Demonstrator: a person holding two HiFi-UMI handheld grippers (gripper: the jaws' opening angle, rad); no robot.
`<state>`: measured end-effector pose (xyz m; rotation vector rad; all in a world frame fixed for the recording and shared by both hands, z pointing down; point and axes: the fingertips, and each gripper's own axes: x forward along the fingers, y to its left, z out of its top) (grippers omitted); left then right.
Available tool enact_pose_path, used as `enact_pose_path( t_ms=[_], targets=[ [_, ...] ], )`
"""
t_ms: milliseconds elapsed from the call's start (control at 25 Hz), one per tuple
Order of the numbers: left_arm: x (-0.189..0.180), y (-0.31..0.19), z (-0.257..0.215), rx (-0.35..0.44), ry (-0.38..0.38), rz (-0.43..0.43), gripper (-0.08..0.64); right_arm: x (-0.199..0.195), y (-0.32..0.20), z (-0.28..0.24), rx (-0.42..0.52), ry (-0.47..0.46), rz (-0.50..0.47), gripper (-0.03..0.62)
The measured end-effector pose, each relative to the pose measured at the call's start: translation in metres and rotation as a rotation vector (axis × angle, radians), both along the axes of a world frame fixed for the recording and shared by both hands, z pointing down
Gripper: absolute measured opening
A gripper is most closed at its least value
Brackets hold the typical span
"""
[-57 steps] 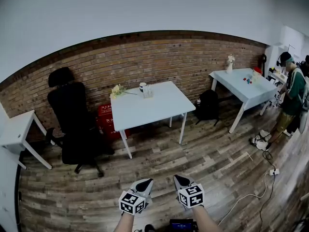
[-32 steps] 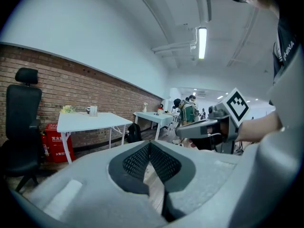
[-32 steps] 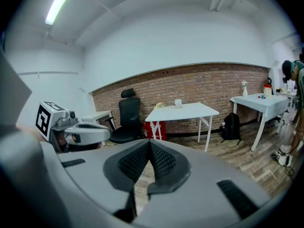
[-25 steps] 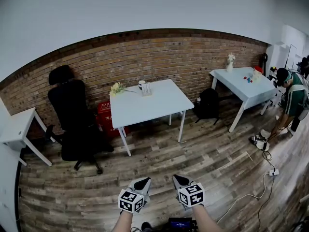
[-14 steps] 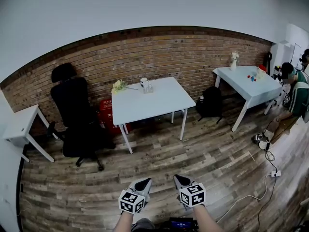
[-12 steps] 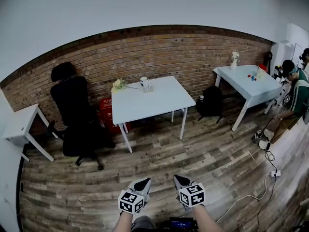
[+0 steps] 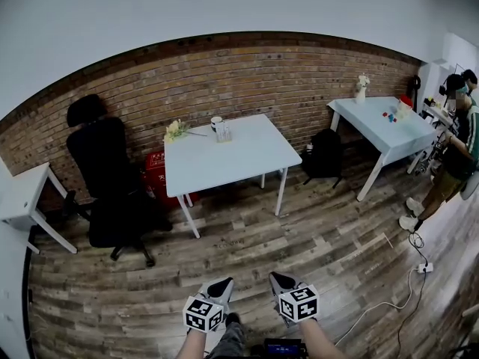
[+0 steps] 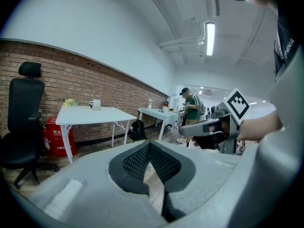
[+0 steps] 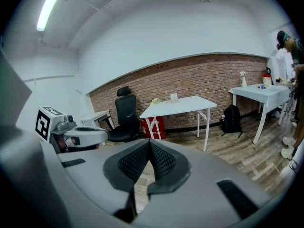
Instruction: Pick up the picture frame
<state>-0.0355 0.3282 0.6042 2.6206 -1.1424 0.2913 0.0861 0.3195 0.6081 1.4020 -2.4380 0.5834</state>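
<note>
A small pale picture frame (image 7: 224, 133) stands near the far edge of the middle white table (image 7: 232, 160), beside a white mug (image 7: 215, 123) and a bunch of yellow flowers (image 7: 176, 131). In the left gripper view the picture frame (image 8: 97, 104) is a tiny shape on that table; in the right gripper view the picture frame (image 9: 174, 98) is just as small. My left gripper (image 7: 222, 286) and right gripper (image 7: 281, 281) hover side by side low over the wooden floor, well short of the table. Both are shut with nothing between the jaws.
A black office chair (image 7: 105, 185) stands left of the table, with a red box (image 7: 156, 175) under it. A black backpack (image 7: 325, 154) leans by the brick wall. A second white table (image 7: 385, 129) stands at the right with a person (image 7: 456, 144) beside it. A cable and power strip (image 7: 423, 268) lie on the floor.
The room has shifted slightly in the head view as I walk. The person at the right has straightened up. A leg and shoe now show between my arms. Both grippers stay shut.
</note>
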Motion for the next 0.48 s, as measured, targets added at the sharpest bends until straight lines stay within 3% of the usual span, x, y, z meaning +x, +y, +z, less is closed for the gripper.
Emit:
enact_pose_path(
  t_ms=[480],
  targets=[
    [-0.032,-0.136,-0.006,0.007,0.011,0.054,0.011,-0.026,-0.133,-0.012,-0.002,0.001,0.061,0.008]
  ],
)
